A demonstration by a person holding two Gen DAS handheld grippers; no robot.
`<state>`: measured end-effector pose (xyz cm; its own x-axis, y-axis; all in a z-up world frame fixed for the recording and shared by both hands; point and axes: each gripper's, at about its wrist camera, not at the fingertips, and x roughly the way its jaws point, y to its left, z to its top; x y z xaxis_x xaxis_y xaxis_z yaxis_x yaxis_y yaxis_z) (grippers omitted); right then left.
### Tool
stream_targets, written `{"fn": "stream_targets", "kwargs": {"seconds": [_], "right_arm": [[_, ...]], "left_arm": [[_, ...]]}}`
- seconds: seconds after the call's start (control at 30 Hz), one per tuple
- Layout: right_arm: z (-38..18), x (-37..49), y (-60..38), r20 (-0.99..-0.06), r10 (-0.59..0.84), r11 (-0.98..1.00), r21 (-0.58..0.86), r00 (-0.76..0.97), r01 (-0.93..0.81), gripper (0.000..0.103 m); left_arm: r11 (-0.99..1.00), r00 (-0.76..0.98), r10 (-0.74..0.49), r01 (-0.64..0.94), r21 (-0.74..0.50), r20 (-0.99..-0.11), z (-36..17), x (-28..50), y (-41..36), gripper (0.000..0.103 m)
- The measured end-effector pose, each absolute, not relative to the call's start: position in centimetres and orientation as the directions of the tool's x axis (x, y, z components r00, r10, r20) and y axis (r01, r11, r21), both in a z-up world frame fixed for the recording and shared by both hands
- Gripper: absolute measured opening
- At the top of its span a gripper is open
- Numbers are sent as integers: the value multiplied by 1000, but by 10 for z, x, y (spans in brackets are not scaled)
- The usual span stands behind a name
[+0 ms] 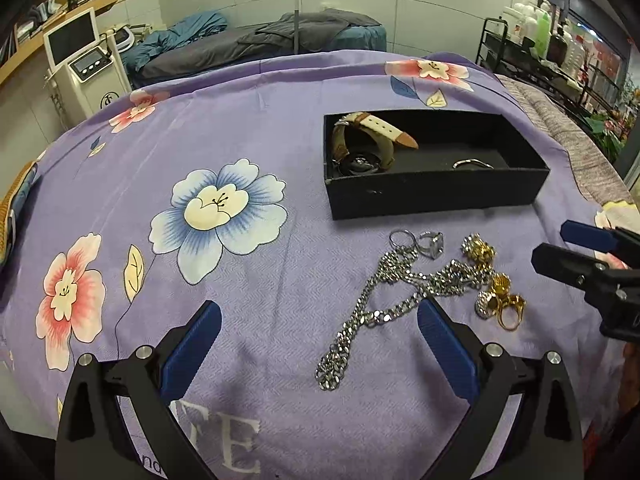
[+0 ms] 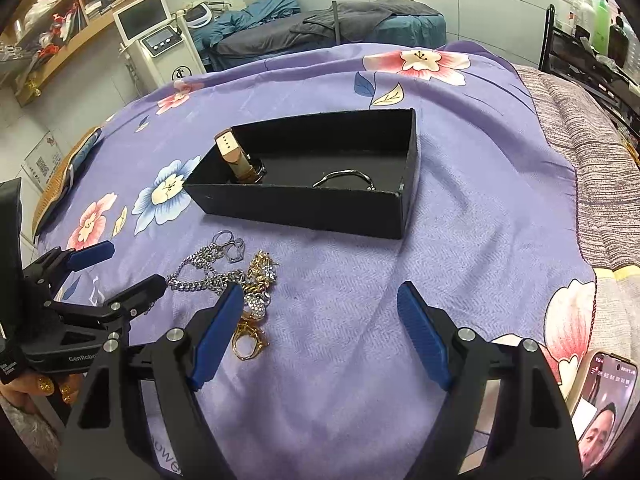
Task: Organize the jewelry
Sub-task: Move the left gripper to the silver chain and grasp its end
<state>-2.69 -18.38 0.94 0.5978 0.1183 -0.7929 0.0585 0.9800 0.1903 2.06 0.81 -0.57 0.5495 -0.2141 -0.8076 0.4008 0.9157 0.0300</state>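
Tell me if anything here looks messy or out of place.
Yes. The silver chain, silver rings and gold rings lie tangled in a heap on the purple cloth, outside the black box, which already holds a watch.

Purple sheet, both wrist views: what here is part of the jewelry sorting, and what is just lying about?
Part of the job:
black box, already holding a watch and a silver bangle
silver chain
silver rings
gold rings

Just lying about:
phone at the sheet's edge
white machine with a screen
shelf cart of bottles
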Motion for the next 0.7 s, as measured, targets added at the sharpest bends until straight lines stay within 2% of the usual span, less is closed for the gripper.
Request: {"fn": "stream_targets", "kwargs": {"seconds": [0.1, 0.27, 0.47, 0.7], "right_arm": [[7, -28, -182, -798, 122, 981, 186, 591, 50, 79], [7, -32, -181, -800, 123, 983, 180, 587, 39, 79], [5, -35, -174, -800, 135, 988, 155, 585, -16, 79], [3, -38, -162, -799, 154, 988, 141, 581, -68, 79]], "left_arm": [[906, 530, -247, 424, 1, -811, -7, 17, 9, 97], [905, 536, -222, 425, 33, -814, -12, 14, 9, 97], [908, 517, -279, 415, -48, -809, -11, 15, 15, 96], [887, 488, -261, 462, -7, -833, -22, 13, 2, 70]]}}
